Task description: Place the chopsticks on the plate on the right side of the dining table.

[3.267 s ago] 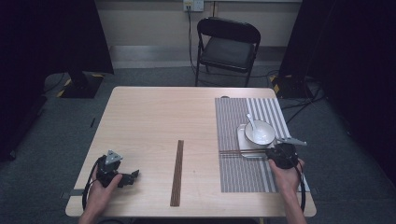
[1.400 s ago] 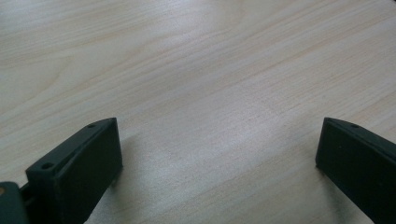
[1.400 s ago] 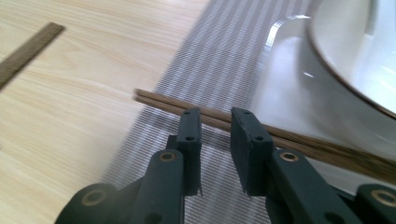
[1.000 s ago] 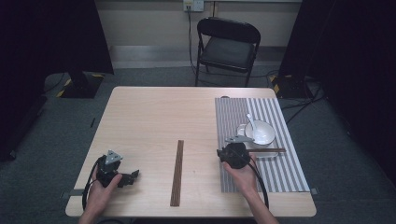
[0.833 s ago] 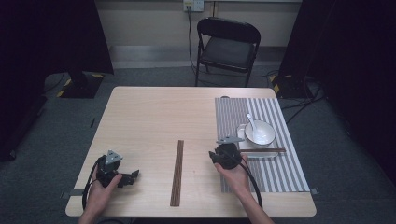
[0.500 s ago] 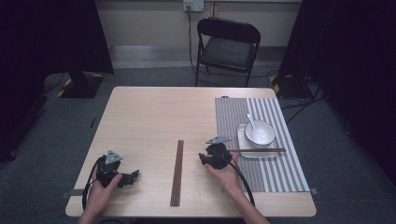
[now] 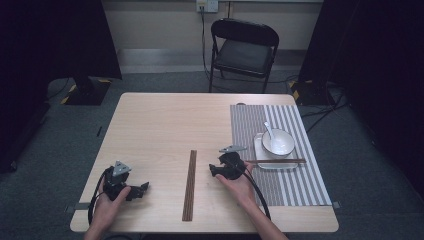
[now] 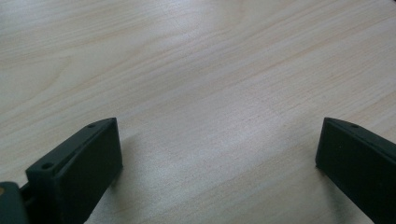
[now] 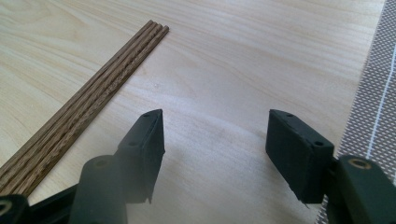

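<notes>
A bundle of brown wooden chopsticks [image 7: 189, 185] lies lengthwise on the middle of the table. My right gripper [image 7: 214, 170] rests just to its right on bare wood and points towards it. In the right gripper view the bundle [image 9: 84, 102] runs diagonally at the left, outside the jaws. My right gripper [image 9: 215, 135] is open; its jaws have just been opening and nothing is between them. My left gripper [image 7: 142, 189] sits near the front left edge, and in its own view my left gripper [image 8: 219, 144] stands wide open over bare wood.
A striped placemat [image 7: 250, 125] covers the table's right side. On it a white tray [image 7: 259, 162] carries a white bowl [image 7: 278, 142] with a spoon [image 7: 268, 131], and a pair of chopsticks [image 7: 280, 161] lies across the tray. A black chair [image 7: 243, 47] stands behind the table.
My right gripper has moved left, off the placemat and onto bare wood beside the chopstick bundle, with its jaws spreading. The left hand has stayed put.
</notes>
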Motion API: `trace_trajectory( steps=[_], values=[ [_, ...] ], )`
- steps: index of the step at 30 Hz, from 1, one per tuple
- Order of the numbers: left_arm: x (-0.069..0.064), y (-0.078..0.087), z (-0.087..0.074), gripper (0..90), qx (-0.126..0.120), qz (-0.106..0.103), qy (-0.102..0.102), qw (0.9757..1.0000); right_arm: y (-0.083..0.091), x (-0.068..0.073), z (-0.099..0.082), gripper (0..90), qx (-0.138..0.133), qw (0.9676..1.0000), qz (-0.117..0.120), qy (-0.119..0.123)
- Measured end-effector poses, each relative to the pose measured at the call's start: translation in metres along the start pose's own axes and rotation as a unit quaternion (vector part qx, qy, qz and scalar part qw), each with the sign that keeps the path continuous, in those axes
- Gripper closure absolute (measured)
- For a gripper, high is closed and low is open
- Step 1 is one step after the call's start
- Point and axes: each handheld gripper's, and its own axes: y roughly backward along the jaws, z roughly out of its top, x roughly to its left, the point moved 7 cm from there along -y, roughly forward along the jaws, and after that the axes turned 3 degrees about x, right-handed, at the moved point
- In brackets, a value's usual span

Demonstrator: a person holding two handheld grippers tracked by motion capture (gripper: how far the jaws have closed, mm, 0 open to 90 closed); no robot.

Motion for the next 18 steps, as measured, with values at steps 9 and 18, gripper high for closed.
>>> trace_trajectory(
  steps=[9,18],
  values=[
    [0.000,0.000,0.000,0.0,0.000,0.000,0.001,1.0000,0.000,-0.005,-0.001,35.4,0.000,0.9998,-0.011,-0.014],
    [0.000,0.000,0.000,0.0,0.000,0.000,0.001,1.0000,0.001,-0.012,-0.003,34.8,0.002,0.9994,-0.022,-0.027]
  ],
)
